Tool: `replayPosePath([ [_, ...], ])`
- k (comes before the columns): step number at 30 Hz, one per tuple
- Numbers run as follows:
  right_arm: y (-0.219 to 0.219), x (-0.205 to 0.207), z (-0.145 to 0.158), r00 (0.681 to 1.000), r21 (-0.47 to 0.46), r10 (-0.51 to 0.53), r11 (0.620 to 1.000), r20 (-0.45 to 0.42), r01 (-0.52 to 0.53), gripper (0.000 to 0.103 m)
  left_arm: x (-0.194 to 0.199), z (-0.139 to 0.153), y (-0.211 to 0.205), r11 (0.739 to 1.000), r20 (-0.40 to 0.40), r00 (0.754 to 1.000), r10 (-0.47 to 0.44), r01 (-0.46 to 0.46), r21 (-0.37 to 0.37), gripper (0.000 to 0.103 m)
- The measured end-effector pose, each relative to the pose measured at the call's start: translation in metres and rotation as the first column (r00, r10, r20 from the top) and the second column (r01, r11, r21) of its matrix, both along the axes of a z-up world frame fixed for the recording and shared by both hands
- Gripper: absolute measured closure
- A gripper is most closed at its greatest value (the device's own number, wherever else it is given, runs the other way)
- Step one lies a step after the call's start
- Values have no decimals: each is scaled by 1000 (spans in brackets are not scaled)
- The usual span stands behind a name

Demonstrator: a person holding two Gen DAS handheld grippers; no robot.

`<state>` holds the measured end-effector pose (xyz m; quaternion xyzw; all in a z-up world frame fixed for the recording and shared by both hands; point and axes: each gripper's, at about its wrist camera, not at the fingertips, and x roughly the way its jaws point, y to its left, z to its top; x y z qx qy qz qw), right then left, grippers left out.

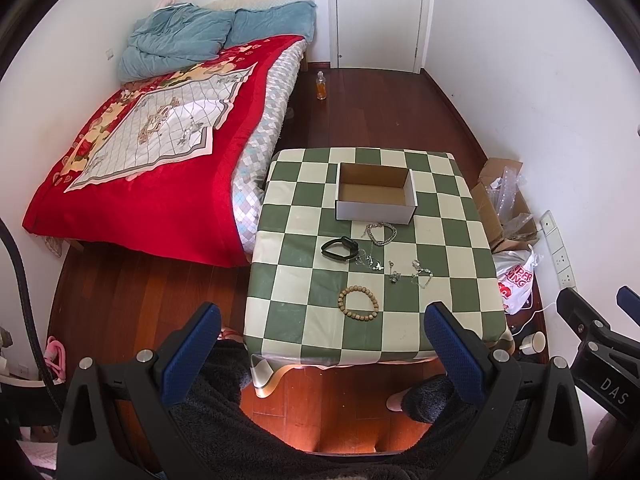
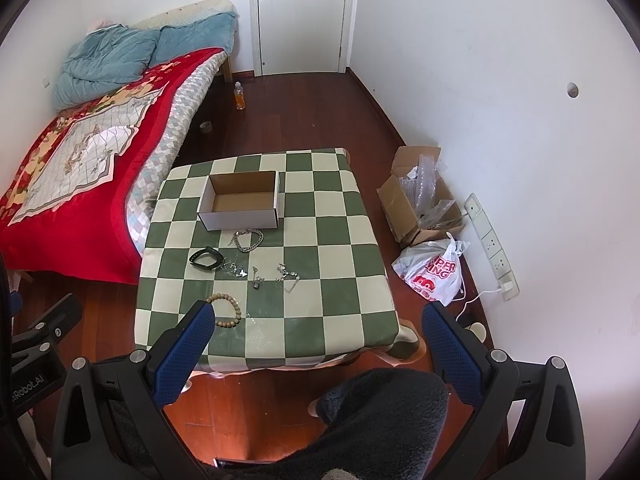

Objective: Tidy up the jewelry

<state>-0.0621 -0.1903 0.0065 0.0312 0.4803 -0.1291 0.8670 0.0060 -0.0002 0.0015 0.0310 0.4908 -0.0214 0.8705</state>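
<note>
Left gripper (image 1: 323, 343), right gripper (image 2: 318, 342): jaws spread wide, empty, held back from near edge of green-and-cream checked surface (image 1: 440, 240). Jewelry loose on surface before open white cardboard box (image 1: 375, 192): wooden bead bracelet (image 1: 358, 304), black band (image 1: 340, 248), silver chain bracelet (image 1: 382, 233), thin silver chains with pendants (image 1: 394, 270).

Risks, judged: thin chains lying close, may tangle or lift together; flat links may slip from pads; beads may roll.

Unclear: number of thin chains, clasps, pendant shapes. Bead bracelet partly hidden by jaw in right view.
</note>
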Motion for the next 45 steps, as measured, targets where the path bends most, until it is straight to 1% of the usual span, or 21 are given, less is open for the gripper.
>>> replayPosePath([
  [10,1,0,0,1000,-1,-1,1000,1,1,0,4,-1,0,1000,-3,1000,7,-7,5,0],
  [13,-1,5,-4,1000,-6,-5,1000,-4,5,0,20,-12,0,999,-9,1000,29,-29,32,0],
  [17,-8,23,-26,999,-9,-21,1000,-29,21,0,47,-40,1,996,-36,998,57,-55,65,0],
  [22,-16,57,-69,996,-4,-37,999,-76,37,0,81,-87,-5,993,-103,993,61,-50,109,0],
  [28,-30,101,-137,985,15,-59,998,-163,62,0,113,-157,-22,988,-229,973,33,3,153,0],
  [32,-40,126,-185,973,31,-72,996,-220,81,0,130,-204,-29,986,-303,953,29,22,163,0],
  [38,-50,154,-248,951,60,-75,993,-301,97,0,146,-255,-34,984,-382,923,46,25,178,0],
  [42,-53,165,-275,937,78,-67,992,-344,100,0,151,-285,-29,984,-433,899,67,12,177,0],
  [45,-59,171,-294,927,86,-67,991,-369,106,0,152,-307,-23,988,-481,873,84,-9,157,0],
])
